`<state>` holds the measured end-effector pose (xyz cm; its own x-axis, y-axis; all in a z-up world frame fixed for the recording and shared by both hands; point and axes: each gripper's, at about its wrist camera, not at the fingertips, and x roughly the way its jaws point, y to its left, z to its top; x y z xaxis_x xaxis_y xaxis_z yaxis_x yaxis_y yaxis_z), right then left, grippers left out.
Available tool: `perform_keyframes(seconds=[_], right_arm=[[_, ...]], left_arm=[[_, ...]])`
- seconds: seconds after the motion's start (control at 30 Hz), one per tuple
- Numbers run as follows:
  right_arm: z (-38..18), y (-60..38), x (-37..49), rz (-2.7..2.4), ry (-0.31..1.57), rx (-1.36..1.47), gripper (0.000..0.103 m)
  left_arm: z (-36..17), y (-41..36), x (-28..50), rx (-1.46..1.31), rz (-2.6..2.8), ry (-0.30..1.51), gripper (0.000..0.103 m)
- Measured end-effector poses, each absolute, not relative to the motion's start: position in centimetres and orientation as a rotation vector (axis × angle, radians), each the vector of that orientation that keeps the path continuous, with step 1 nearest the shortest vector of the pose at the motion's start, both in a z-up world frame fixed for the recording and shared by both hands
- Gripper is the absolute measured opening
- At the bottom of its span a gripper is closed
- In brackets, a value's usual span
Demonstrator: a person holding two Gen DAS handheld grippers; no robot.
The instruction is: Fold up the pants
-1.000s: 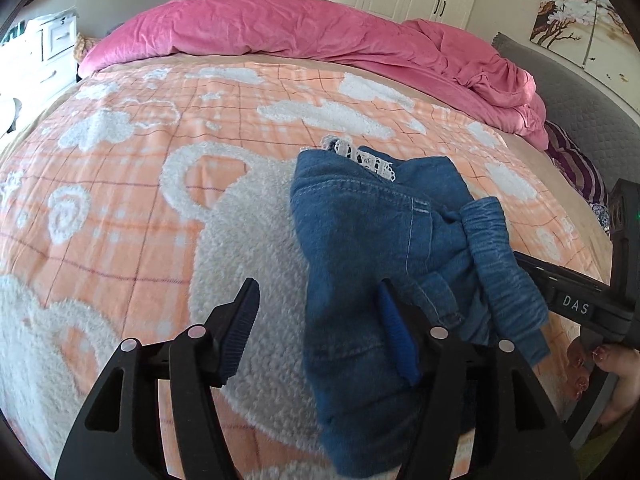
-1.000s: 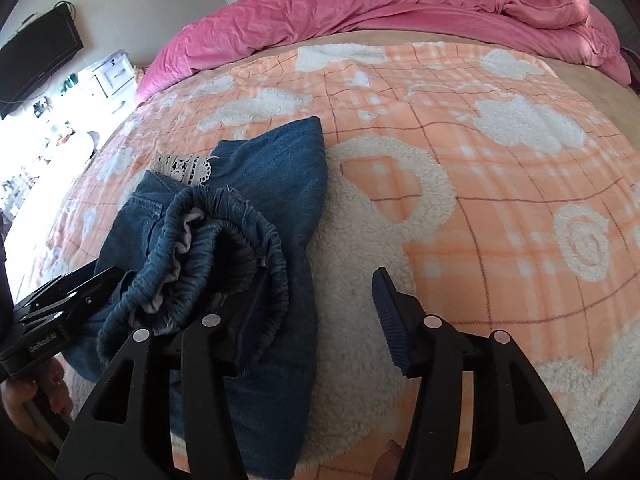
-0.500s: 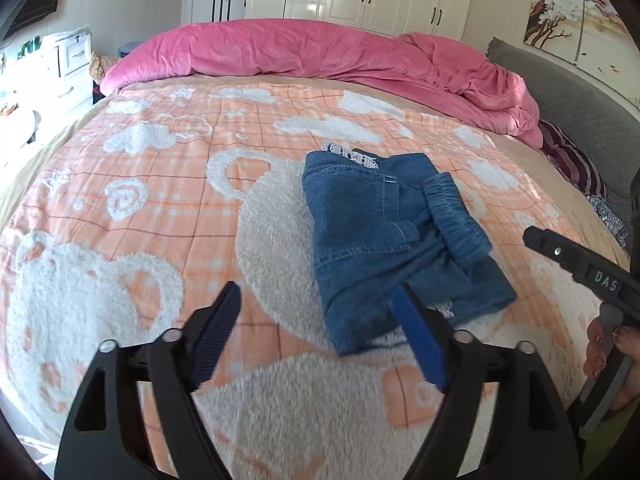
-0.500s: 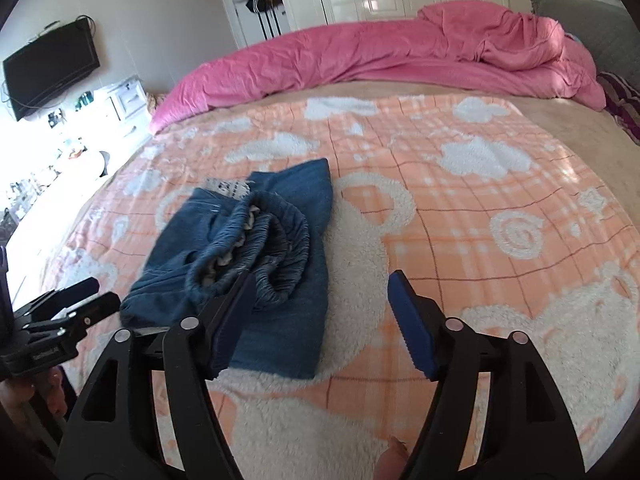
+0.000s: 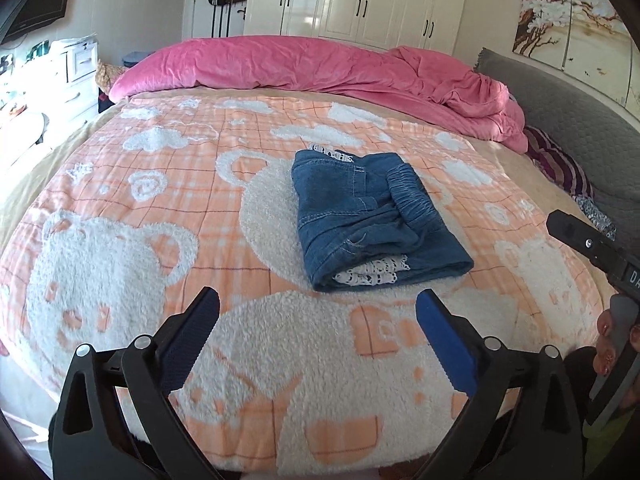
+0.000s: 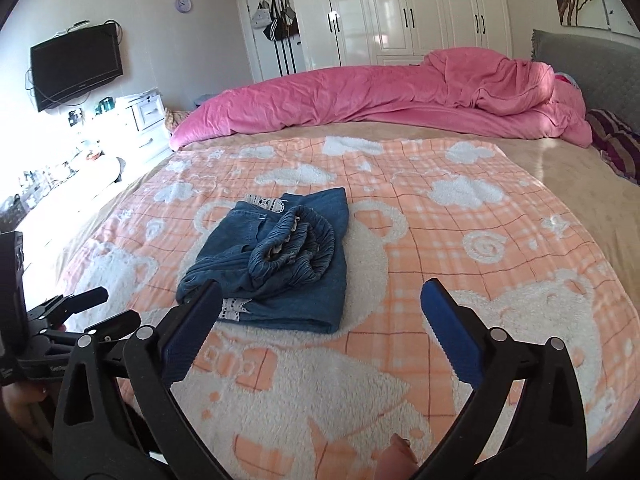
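Observation:
The blue denim pants (image 5: 370, 212) lie folded into a compact bundle on the orange-and-white bear blanket (image 5: 120, 208), with white lace trim showing at the near and far edges and the elastic waistband bunched on top. They also show in the right wrist view (image 6: 280, 256). My left gripper (image 5: 318, 334) is open and empty, held back from the pants near the bed's front edge. My right gripper (image 6: 320, 326) is open and empty, also back from the pants; its left finger overlaps the bundle's near corner in the view.
A rumpled pink duvet (image 5: 320, 64) lies along the far side of the bed. A grey headboard (image 5: 568, 108) and striped pillow (image 5: 560, 164) are at the right. White wardrobes (image 6: 400, 12), a wall TV (image 6: 76, 66) and a cluttered dresser stand beyond.
Both grippers have pulled back and up from the pants, which now lie alone on the blanket, looking smaller. Both stayed open.

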<state>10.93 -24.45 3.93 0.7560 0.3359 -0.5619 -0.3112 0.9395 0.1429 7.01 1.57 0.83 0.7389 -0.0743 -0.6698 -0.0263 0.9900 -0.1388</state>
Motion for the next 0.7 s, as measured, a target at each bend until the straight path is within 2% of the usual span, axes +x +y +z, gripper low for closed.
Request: perform_keyframes(seconds=[0.7], right_arm=[[5.2, -24.5, 3.8, 0.353, 0.530, 0.000, 0.094]], left_arm=[[2.4, 0.2, 0.7, -0.128, -0.010, 0.675, 0.098]])
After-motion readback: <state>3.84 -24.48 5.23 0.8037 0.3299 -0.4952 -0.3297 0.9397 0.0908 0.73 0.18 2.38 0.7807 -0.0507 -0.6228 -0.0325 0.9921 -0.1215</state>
